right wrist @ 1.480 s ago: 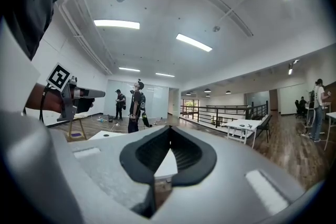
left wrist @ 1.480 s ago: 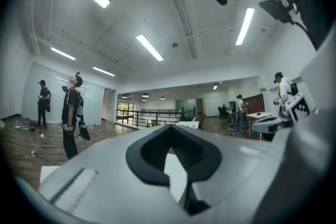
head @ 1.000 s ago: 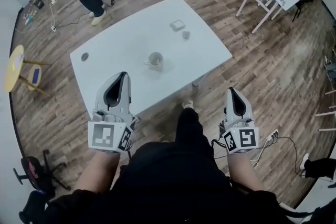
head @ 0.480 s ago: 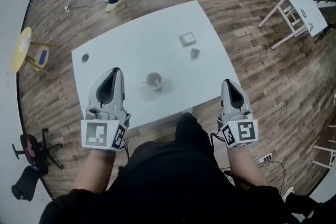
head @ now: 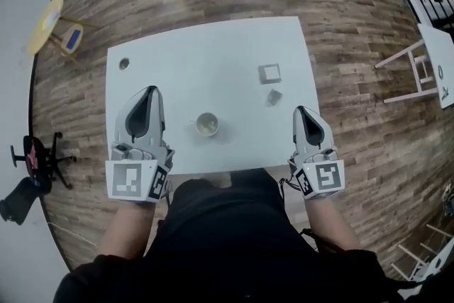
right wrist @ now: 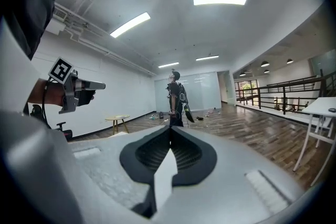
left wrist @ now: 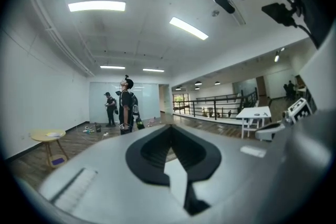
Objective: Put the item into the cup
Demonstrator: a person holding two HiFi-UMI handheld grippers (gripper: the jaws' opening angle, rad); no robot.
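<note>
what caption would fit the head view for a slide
Left gripper and right gripper, shut and empty, poised at a white table holding a cup, a small grey item and a square piece.

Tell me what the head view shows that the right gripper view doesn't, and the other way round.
Only the head view: the white table with the cup, a square item and a small grey item on it. Only the right gripper view: the right gripper seen close, jaws shut with nothing between them, plus ceiling lights and a railing. Both: the left gripper, the yellow stool and a standing person.
</note>
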